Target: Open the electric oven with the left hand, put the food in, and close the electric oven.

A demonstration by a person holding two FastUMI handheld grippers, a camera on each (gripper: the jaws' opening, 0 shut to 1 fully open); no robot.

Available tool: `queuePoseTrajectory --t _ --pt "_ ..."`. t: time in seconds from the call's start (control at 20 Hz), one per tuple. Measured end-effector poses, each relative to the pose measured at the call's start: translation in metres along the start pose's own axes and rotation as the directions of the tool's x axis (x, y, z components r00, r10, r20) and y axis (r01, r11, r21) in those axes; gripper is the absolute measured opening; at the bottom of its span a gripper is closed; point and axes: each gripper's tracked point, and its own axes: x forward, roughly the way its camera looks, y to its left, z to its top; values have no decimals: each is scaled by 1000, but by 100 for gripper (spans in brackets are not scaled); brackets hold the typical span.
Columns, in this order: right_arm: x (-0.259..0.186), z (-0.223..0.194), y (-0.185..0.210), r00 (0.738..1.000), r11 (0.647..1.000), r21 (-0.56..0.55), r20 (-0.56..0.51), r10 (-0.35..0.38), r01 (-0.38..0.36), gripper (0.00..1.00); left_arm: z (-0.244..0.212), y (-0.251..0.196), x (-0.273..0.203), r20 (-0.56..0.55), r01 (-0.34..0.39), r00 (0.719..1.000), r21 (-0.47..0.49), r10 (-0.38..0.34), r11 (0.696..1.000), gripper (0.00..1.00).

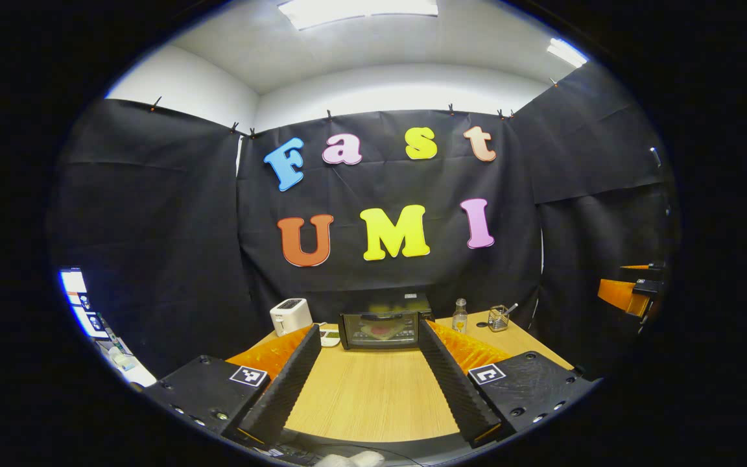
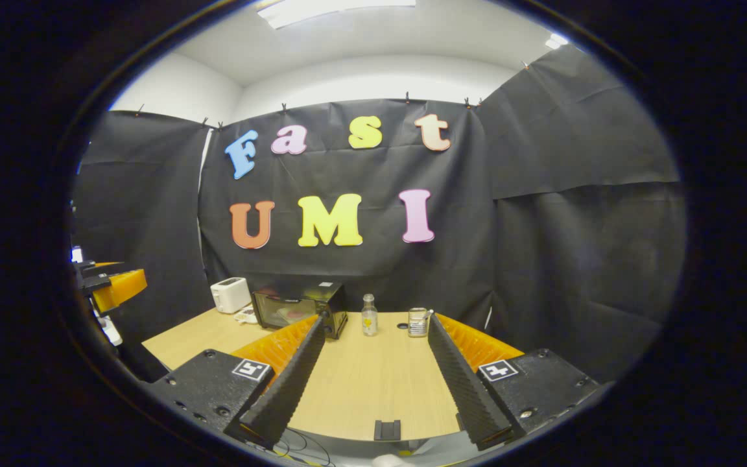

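The counter (image 1: 373,395) runs across the lower frame. The oven (image 1: 383,329) stands at its far edge, lower centre of the left gripper view, door up and shut, with something pink and yellow, likely the food, behind the glass. That fits either food already loaded and the door closed, or a door yet to be opened. The left tool (image 1: 366,376) is spread, empty, aimed squarely at the oven; the right tool (image 2: 373,370) is spread too, nearer the bottle (image 2: 368,316). Any approach should stay level and centred on the door.
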Motion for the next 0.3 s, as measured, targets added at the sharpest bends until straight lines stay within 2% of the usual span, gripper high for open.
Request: queuePoseTrajectory --t 0.3 --pt "-8 -1 -10 1000 1000 -9 6 -21 21 100 -1 -9 1 0 26 1000 3 -26 1000 96"
